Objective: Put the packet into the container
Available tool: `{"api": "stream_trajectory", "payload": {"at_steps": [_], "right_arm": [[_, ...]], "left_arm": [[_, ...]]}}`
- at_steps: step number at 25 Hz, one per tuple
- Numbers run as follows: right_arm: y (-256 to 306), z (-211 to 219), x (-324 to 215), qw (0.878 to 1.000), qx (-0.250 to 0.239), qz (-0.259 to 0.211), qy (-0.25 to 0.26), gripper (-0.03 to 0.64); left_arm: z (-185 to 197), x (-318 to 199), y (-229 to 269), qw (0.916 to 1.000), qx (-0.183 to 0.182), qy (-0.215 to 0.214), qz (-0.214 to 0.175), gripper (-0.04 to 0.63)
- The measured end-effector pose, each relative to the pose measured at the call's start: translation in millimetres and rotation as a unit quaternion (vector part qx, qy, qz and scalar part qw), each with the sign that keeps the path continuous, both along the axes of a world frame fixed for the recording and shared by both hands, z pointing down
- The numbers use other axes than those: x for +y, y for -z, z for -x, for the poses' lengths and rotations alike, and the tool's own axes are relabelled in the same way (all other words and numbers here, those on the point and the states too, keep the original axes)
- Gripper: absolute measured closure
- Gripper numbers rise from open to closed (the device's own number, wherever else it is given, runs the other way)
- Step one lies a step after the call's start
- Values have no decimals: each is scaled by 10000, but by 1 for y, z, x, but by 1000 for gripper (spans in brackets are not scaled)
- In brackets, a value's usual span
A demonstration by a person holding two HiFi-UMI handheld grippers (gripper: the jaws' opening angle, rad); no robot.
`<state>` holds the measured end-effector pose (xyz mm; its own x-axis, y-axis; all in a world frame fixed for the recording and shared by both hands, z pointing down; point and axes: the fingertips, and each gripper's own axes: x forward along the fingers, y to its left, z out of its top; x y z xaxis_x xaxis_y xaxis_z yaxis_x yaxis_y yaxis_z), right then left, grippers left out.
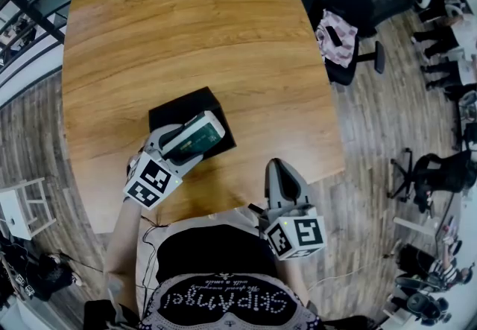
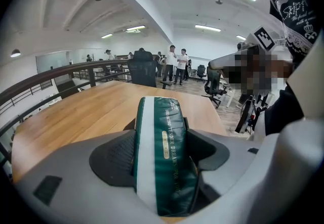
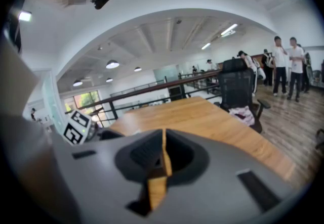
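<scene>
Ok, count: one packet (image 1: 197, 135), one container (image 1: 176, 106), two grippers, one tabletop (image 1: 186, 23). The container is a black open box sitting close to the tabletop's near edge, left of its middle. The left gripper (image 1: 182, 147) is clamped on the packet; its own view shows the green pack with a white stripe (image 2: 164, 157) squeezed between both pads, sticking out past the tips. The packet sits over the container's near-right corner; can't tell whether it touches the box. The right gripper (image 1: 278, 170) is closed on nothing, pads pressed together (image 3: 163, 154), over the tabletop's near edge towards the right corner, well apart from the packet and container.
</scene>
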<state>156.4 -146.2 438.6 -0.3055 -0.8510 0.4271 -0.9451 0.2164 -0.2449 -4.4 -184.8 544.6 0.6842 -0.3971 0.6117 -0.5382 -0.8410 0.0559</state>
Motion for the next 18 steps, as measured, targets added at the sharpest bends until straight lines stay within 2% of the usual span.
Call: {"api": "stream_trajectory", "payload": {"at_steps": [5,18], "right_arm": [[0,0,1,10000,-13,-10,8,575],[-2,0,-1,10000,-2,24,5,575]], "left_arm": [[-2,2,-21,9991,-340,-179,165,256],[-10,-4,-43,9967,-564,-398,431,256]]}}
